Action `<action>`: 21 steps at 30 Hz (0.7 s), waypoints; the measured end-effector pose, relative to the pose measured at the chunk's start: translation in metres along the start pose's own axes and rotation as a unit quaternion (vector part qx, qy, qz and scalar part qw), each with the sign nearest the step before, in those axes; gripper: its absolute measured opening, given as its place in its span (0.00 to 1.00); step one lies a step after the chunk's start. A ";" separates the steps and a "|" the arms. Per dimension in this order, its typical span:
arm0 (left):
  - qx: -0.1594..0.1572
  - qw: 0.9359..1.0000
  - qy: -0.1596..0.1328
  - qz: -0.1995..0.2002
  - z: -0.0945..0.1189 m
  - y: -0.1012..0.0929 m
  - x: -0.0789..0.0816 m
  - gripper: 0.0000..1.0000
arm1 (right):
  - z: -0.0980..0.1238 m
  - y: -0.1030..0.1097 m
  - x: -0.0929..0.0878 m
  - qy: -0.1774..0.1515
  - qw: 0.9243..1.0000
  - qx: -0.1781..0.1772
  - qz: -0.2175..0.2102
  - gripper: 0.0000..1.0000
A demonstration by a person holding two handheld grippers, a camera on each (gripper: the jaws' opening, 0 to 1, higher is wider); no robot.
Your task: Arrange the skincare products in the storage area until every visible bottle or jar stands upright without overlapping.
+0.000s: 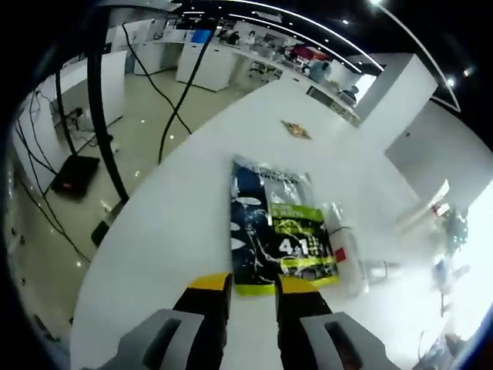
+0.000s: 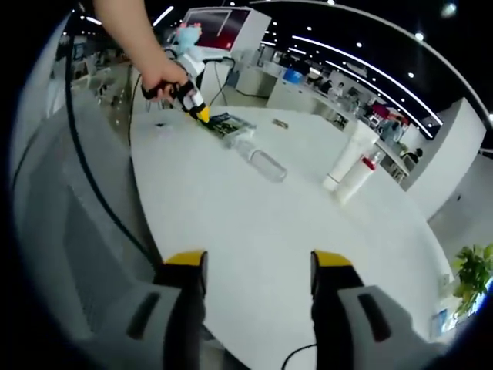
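Left gripper (image 1: 254,289): fingers a little apart, holding nothing, tips just short of the flat packet's near edge.
Right gripper (image 2: 258,266): fingers wide apart, hanging over bare table (image 2: 231,216).
Flat packet (image 1: 279,227): lying flat on the white table.
Clear bottle (image 1: 345,250): on its side, touching the packet's edge.
White tube (image 2: 348,156): upright, far side.
Red-capped bottle (image 2: 358,176): upright, just beside the tube.
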State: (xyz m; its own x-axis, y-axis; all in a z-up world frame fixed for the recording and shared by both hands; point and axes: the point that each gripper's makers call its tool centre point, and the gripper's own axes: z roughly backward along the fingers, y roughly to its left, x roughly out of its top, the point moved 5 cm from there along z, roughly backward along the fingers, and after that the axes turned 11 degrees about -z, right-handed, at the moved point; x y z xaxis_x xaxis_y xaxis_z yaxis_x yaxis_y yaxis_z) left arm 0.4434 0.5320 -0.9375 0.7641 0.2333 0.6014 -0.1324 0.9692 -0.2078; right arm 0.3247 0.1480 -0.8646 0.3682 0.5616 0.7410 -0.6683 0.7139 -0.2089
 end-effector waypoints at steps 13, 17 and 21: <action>-0.001 1.000 0.013 0.008 0.000 0.002 0.002 0.00 | -0.001 -0.001 -0.002 0.009 1.000 -0.005 0.002 0.54; -0.026 0.997 -0.003 0.069 0.006 0.004 0.007 0.00 | -0.001 -0.003 -0.003 0.009 1.000 -0.010 -0.001 0.54; -0.042 0.993 -0.034 0.103 0.015 0.004 0.015 0.00 | -0.002 0.000 -0.002 0.010 1.000 -0.004 0.004 0.54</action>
State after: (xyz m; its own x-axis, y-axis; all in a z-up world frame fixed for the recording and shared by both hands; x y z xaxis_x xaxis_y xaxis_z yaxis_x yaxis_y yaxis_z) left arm 0.4450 0.5407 -0.9173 0.6814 0.4340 0.5894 -0.2266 0.8908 -0.3940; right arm 0.3250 0.1470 -0.8673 0.3758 0.5755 0.7263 -0.6668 0.7123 -0.2193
